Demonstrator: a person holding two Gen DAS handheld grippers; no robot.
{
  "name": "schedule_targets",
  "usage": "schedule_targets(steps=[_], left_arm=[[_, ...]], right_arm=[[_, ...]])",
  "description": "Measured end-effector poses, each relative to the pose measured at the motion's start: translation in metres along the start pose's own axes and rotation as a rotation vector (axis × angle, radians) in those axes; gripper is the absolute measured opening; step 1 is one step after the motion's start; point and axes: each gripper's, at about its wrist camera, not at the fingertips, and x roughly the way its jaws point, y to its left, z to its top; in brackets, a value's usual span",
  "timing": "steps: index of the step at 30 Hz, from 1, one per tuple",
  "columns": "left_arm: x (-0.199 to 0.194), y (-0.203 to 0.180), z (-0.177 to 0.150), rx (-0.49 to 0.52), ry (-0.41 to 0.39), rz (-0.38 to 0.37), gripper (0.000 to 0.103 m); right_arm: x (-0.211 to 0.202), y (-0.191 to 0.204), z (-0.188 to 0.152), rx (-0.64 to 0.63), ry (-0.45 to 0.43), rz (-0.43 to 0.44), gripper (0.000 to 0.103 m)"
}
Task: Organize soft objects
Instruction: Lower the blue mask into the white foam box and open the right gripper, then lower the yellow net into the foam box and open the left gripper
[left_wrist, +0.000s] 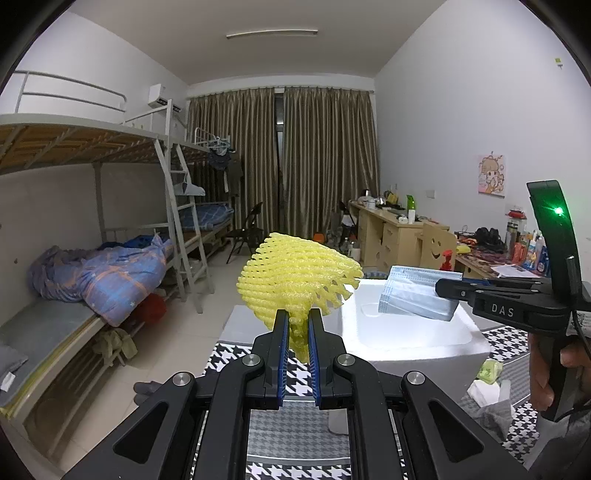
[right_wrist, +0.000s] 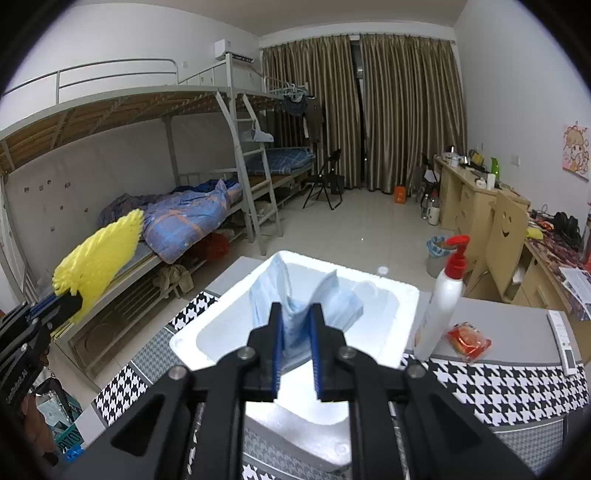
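A: So, what does the left gripper (left_wrist: 298, 325) hold?

B: Its jaws are pinched narrow on a yellow foam net (left_wrist: 299, 280), gripped by its lower end. The net fans out above and ahead of the fingertips, clear of the table.

A: And the right gripper (right_wrist: 297, 325)?

B: Also narrow, clamped on a stack of blue masks (right_wrist: 295, 314). The masks bulge out on both sides of the fingers and hang just over the white foam box (right_wrist: 388, 295), which lies directly below and ahead of that gripper.

A: How do the two grippers stand to each other?

B: From the left wrist, the right one comes in from the right side, masks (left_wrist: 417, 295) held above the box (left_wrist: 406, 339). From the right wrist, the net (right_wrist: 99, 258) is well off to the left, outside the box.

A: Anything near the box?

B: Just right of it, beside the right gripper, a white pump bottle (right_wrist: 443, 295) stands upright on the houndstooth cloth (right_wrist: 498, 384), with a red packet (right_wrist: 469, 339) lying at its foot.
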Motion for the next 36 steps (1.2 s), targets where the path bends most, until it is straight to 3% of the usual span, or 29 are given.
schedule_targets(steps=[6, 10, 12, 18, 29, 36], left_arm=[[0.009, 0.01, -0.005, -0.016, 0.022, 0.007, 0.011], [0.012, 0.012, -0.005, -0.022, 0.027, 0.009, 0.011], [0.013, 0.013, -0.006, -0.021, 0.028, 0.011, 0.011], [0.019, 0.015, -0.008, -0.017, 0.047, 0.013, 0.011], [0.019, 0.006, 0.001, -0.001, 0.028, -0.024, 0.011], [0.023, -0.006, 0.006, 0.025, 0.026, -0.058, 0.011]], right_arm=[[0.012, 0.002, 0.0, 0.01, 0.029, 0.002, 0.017], [0.018, 0.003, -0.001, 0.001, 0.044, 0.001, 0.028], [0.02, 0.004, -0.002, -0.001, 0.058, -0.006, 0.051], [0.013, 0.009, -0.008, -0.013, 0.048, 0.022, 0.086], [-0.014, 0.007, -0.008, -0.013, -0.032, 0.011, 0.1], [-0.033, 0.001, -0.014, -0.004, -0.068, -0.01, 0.102]])
